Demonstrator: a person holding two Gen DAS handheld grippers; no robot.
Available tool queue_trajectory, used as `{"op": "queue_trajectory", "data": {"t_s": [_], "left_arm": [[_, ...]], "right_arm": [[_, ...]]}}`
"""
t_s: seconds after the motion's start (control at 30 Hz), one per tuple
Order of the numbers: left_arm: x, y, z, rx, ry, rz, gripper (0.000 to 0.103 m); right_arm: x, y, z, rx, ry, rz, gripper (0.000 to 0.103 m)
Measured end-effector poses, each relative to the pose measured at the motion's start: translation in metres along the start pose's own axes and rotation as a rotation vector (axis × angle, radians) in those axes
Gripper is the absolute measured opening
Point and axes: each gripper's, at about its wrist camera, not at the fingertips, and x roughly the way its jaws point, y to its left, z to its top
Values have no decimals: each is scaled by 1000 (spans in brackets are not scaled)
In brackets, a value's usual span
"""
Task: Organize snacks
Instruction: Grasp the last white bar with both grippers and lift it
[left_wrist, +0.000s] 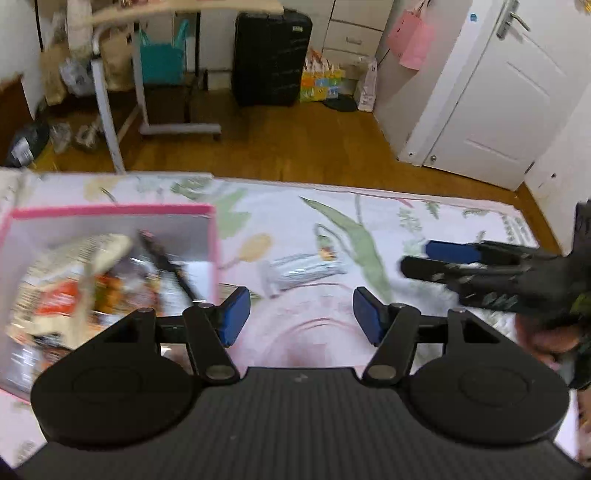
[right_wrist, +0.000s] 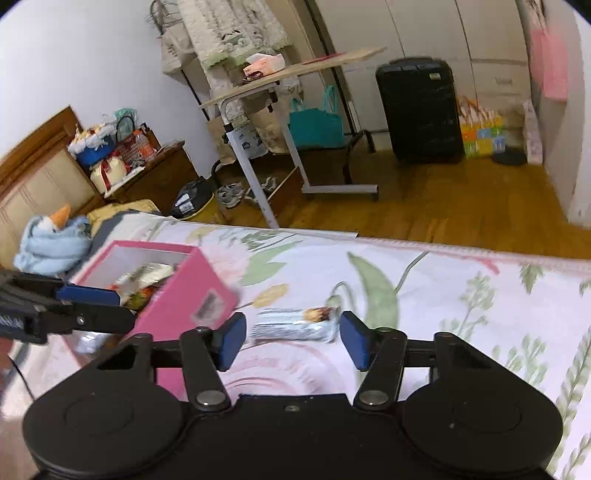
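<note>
The bar (right_wrist: 295, 325), mid-bed, is light, crinkly and slippery; pinch it across its middle. Both the left gripper (left_wrist: 301, 315) and right gripper (right_wrist: 291, 339) are spread, empty.

My left gripper (left_wrist: 301, 314) and my right gripper (right_wrist: 291, 339) are both matte black, each with deep blue pads. The pink box (right_wrist: 192, 291) is my landmark: bright pink outside, pale grey-white within, its snack packets (left_wrist: 74, 280) a blur of white, red and orange. Under the box, the bedspread (right_wrist: 443, 295) is white, printed with green leaves, soft pink swirls and a yellow bud. Right of the box lies a silver-white snack bar (right_wrist: 295, 325) with a brown-and-orange picture at one end. Beyond the box the floor (right_wrist: 461, 206) is honey-brown wood, with a black suitcase (right_wrist: 421, 110) and a teal bag (right_wrist: 314, 125).
</note>
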Motion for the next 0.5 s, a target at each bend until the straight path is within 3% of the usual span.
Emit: {"op": "queue_trajectory", "data": {"t_s": [0.13, 0.4, 0.5], "left_arm": [[37, -11, 11, -84, 32, -32, 61], [116, -20, 21, -75, 111, 50, 63], [133, -16, 23, -71, 100, 106, 65]], "right_arm": [[21, 2, -15, -192, 7, -40, 60], [68, 7, -27, -242, 50, -40, 67], [86, 7, -26, -238, 62, -34, 70]]}}
